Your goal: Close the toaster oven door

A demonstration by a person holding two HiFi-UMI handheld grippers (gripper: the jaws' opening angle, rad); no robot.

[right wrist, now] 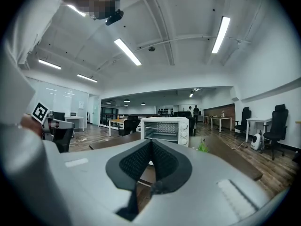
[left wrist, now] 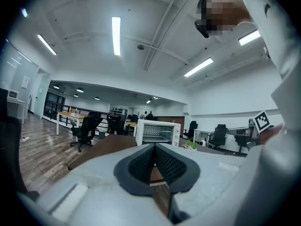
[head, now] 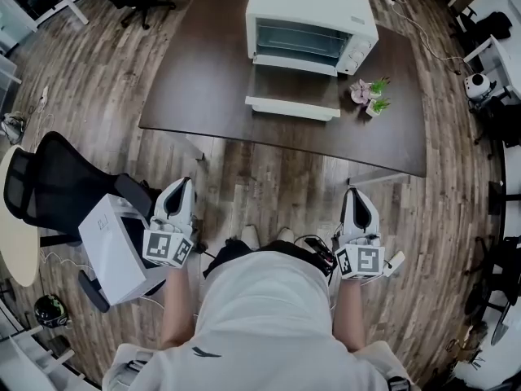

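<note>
Toaster oven (head: 312, 24), a white boxy metal one, stood at the top centre of the head view on the dark brown wooden desk (head: 195, 80). Its door (head: 293, 88) lay folded down flat and open toward the person, and two small green potted plants (head: 370, 96) sat just right of it. Well below, near the bottom of the frame and off the desk, the left gripper (head: 182, 187) and the right gripper (head: 358, 194) each had its jaws pressed together on nothing, both pointing toward the oven.

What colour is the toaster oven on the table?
The toaster oven is white. The head view shows it best.
</note>
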